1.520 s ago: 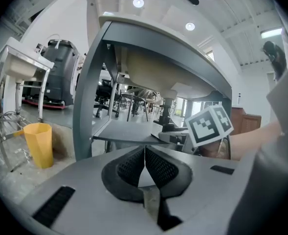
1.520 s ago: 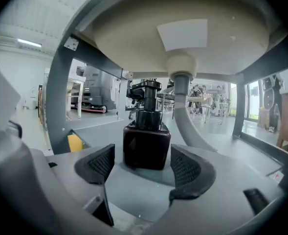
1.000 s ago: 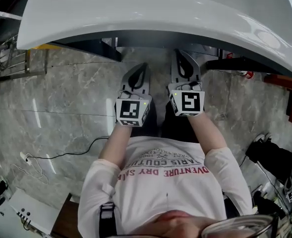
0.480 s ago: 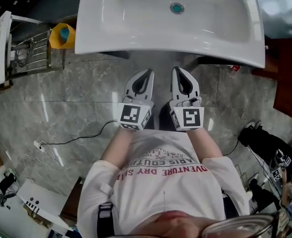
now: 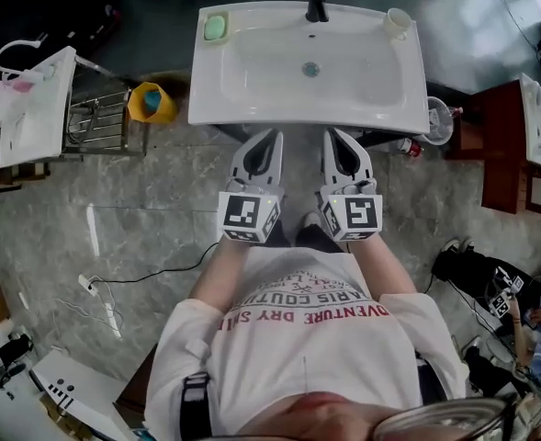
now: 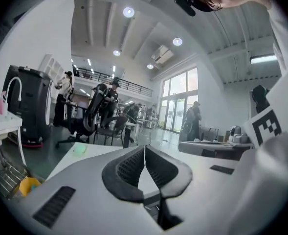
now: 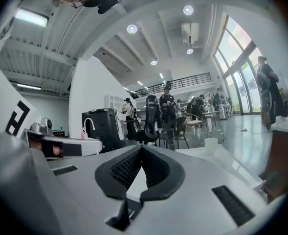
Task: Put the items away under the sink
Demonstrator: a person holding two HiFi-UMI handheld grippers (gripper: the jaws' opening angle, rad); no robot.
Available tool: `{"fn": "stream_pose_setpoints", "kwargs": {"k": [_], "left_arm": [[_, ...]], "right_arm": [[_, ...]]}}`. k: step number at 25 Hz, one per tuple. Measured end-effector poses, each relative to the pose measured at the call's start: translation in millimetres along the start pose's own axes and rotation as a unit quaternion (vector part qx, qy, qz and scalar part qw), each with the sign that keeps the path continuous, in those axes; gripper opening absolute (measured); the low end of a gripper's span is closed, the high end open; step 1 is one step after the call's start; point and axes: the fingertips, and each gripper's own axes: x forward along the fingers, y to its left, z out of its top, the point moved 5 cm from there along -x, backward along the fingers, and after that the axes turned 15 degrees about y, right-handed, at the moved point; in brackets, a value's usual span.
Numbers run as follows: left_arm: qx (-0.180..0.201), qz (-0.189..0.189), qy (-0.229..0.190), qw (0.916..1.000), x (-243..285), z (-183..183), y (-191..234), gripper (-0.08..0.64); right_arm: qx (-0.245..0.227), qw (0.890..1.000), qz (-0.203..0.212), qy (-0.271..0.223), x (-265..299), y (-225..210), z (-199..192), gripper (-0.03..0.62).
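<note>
We hold the left gripper [image 5: 267, 138] and right gripper [image 5: 333, 136] pinched tight and empty. The white sink [image 5: 252, 99] has green soap [image 5: 216, 27].

Left claw [image 5: 268, 136] and right claw [image 5: 337, 135] rose past sink [image 5: 252, 108].

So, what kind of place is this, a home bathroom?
Probably not a home: more likely a large open workshop or test hall. The white sink stands on a stone-look floor, and the left gripper view shows office chairs and tall windows.

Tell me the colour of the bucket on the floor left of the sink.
Yellow. The bucket shows best in the head view.
</note>
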Motion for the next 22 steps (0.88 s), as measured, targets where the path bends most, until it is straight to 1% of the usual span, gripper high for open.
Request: {"fn": "stream_pose_setpoints", "kwargs": {"k": [4, 8, 11, 13, 15, 19, 22], "left_arm": [[0.021, 0.004, -0.032, 0.9992, -21.6, 49.0, -12.6, 0.028], [0.028, 0.006, -0.052, 0.9983, -40.0, 76.7, -24.2, 0.028], [0.022, 0.003, -0.057, 0.9981, -44.6, 87.6, -27.3, 0.027], [0.016, 0.002, -0.06, 0.9981, -48.0, 91.8, -25.8, 0.028], [0.014, 0.008, -0.063, 0.9979, -51.3, 93.6, -22.8, 0.028], [0.037, 0.024, -0.068, 0.9967, -57.8, 92.6, -20.9, 0.028], [0.044, 0.02, -0.071, 0.9963, -61.3, 93.0, -22.2, 0.028]], "right_arm": [[-0.007, 1.0, -0.014, -0.016, -23.9, -1.0, 39.8, 0.025], [-0.011, 0.999, -0.027, -0.028, -45.6, -3.0, 64.1, 0.025], [-0.015, 0.998, -0.043, -0.038, -55.3, -7.8, 77.4, 0.025], [-0.015, 0.998, -0.046, -0.04, -57.9, -9.0, 81.8, 0.025], [-0.009, 0.998, -0.046, -0.04, -59.0, -10.4, 83.0, 0.025], [0.002, 0.998, -0.046, -0.042, -61.6, -11.6, 78.3, 0.025], [0.001, 0.998, -0.049, -0.037, -62.6, -10.1, 73.1, 0.025]]}}
